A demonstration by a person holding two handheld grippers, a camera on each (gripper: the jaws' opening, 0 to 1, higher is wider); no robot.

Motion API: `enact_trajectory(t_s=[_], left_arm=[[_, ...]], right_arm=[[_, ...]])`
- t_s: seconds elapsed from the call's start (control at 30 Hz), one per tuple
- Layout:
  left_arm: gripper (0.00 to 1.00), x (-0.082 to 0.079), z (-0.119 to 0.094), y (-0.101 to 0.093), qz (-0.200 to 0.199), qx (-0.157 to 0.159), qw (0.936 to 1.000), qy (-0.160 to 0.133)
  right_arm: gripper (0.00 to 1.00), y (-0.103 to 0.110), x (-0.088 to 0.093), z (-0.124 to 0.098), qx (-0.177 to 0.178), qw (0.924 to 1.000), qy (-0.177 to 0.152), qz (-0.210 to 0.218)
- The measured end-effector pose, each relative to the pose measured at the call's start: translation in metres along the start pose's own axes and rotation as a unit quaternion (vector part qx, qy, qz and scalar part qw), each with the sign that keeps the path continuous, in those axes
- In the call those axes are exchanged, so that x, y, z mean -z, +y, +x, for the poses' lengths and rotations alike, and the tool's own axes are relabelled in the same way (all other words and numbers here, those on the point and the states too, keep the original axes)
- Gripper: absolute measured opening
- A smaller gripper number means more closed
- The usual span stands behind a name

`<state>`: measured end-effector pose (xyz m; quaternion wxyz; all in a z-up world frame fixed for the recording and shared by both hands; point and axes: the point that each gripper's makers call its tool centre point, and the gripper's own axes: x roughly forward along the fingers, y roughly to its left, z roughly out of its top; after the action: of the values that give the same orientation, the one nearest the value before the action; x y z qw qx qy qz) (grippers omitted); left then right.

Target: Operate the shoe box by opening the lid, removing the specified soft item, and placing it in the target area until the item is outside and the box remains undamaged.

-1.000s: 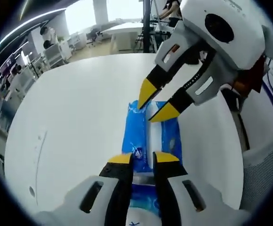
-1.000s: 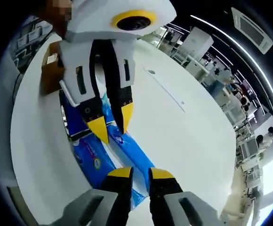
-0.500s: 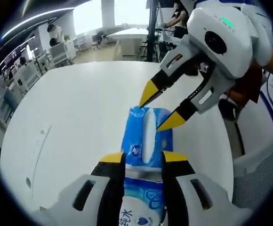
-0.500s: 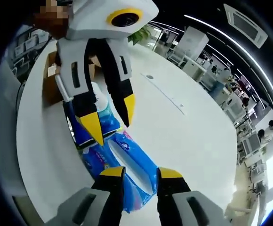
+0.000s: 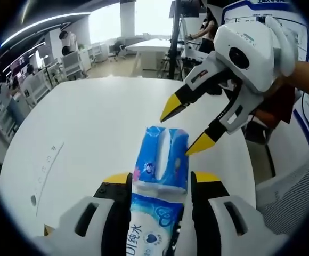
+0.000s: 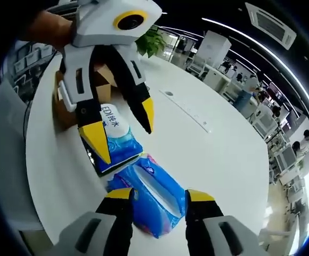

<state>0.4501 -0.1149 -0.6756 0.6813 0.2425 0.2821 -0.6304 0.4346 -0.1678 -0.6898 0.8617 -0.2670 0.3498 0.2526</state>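
With both the left gripper (image 5: 157,178) and right gripper (image 6: 156,195) spread open around it, the soft blue plastic tissue pack (image 5: 161,167) lies loose on the round white table (image 5: 90,128), where a careless nudge might push it off-target.

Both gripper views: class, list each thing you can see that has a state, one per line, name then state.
Blue tissue pack: lying flat on the white table, outside the box, held by neither gripper.
Second blue pack: lying beside the first, nearer the box.
Cardboard box: open, on the table.
Left gripper: open, astride the tissue pack.
Right gripper: open, above the tissue pack.
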Motion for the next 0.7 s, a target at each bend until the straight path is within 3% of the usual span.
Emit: enact_trajectory(t_s=[0.3,0.7], left_arm=[[0.55,0.006,-0.023,0.003,-0.005,-0.014,0.9998,-0.014],[0.68,0.016,-0.059,0.006,-0.048,-0.036,0.9963,-0.061]], right_arm=[[0.46,0.008,-0.011,-0.008,0.002,0.9997,-0.016,0.017],[0.63,0.023,-0.025,-0.015,0.001,0.9984,-0.040,0.040]])
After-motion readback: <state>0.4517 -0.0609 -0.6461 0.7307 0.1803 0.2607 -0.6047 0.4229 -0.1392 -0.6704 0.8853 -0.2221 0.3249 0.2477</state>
